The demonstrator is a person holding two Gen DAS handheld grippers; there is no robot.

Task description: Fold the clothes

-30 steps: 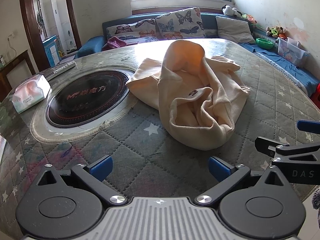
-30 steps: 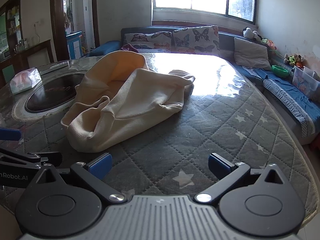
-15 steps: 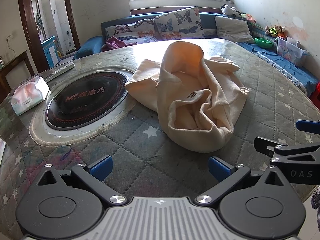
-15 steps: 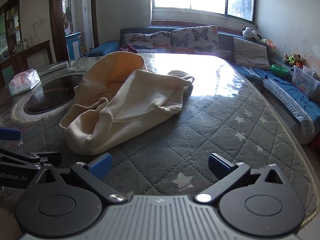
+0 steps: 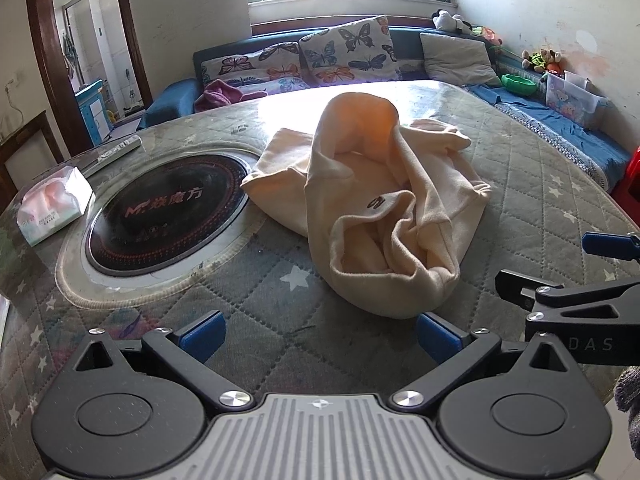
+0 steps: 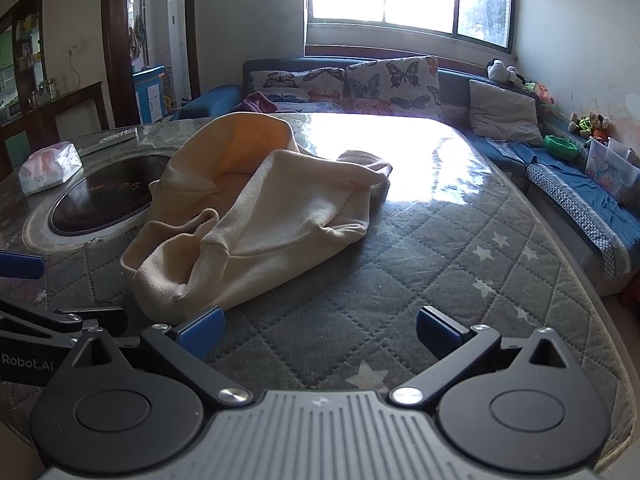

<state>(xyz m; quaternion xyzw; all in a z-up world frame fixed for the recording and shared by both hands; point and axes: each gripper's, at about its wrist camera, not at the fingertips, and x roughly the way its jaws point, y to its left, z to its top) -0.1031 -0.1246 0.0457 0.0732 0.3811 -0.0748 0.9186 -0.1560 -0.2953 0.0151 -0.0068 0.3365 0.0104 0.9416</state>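
A cream hooded garment (image 5: 384,208) lies crumpled in a heap on the quilted grey table cover (image 5: 256,320), its hood standing up at the back. In the right wrist view the same garment (image 6: 256,216) spreads left of centre. My left gripper (image 5: 318,338) is open just short of the garment's near hem, nothing between its blue pads. My right gripper (image 6: 318,336) is also open, its left pad close to the hem's right end. Each gripper shows at the edge of the other's view.
A round black cooktop (image 5: 160,216) is set into the table left of the garment. A tissue pack (image 5: 52,208) and a remote (image 5: 120,150) lie at the far left. A sofa with butterfly cushions (image 5: 344,52) runs behind and along the right.
Both grippers have crept forward toward the garment's near hem, which now sits closer to the pads. The garment itself has not moved.
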